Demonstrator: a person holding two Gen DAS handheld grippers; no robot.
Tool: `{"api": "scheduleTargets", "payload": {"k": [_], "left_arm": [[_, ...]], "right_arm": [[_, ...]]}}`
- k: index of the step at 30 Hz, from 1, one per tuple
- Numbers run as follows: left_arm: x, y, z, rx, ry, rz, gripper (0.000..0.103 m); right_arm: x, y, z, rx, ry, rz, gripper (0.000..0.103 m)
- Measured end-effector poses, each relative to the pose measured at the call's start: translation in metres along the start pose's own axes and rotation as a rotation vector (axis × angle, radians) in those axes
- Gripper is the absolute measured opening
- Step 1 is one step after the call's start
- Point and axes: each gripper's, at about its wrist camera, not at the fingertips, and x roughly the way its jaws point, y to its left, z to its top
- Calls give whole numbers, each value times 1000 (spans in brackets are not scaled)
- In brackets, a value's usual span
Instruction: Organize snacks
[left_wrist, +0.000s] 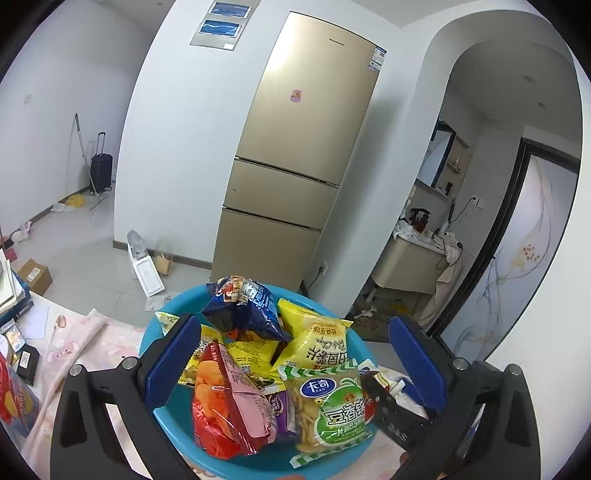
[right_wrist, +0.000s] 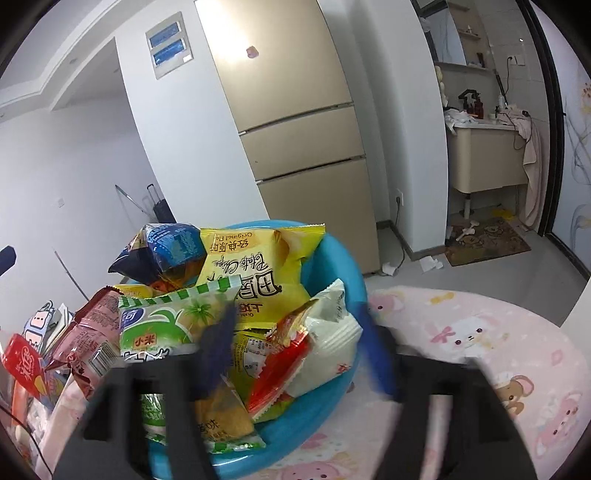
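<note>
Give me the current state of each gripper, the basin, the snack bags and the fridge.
Left gripper: open, holding nothing, fingers straddling the pile.
Right gripper: open, motion-blurred, over the red-and-white bag.
Blue basin: upright on the pink tablecloth, heaped full.
Snack bags: all appear sealed.
Fridge: doors closed.

Right tool (right_wrist: 295, 354) motion-blurred; purple packet (left_wrist: 279, 410) mostly buried.

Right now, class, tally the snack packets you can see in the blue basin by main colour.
Dark blue packet: 1
Yellow packets: 2, at least
Red packet: 1
Green packet: 1
Purple packet: 1
White packet: 1
Total: 7, at least
</note>
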Motion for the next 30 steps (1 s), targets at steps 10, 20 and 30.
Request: {"api": "scheduleTargets", "payload": {"k": [10,20,30], "left_arm": [[-17,-26,-1,30,-22,-39,103],[-119,-67,4,143,-185,-99,103],[-216,-90,-17,248,-371,-62,103]], "right_arm": [[-98,23,38,-140,-245,-25,103],[-213,42,46,-170,-427,52,103],[-305,49,31,-195,-538,114,103]]}}
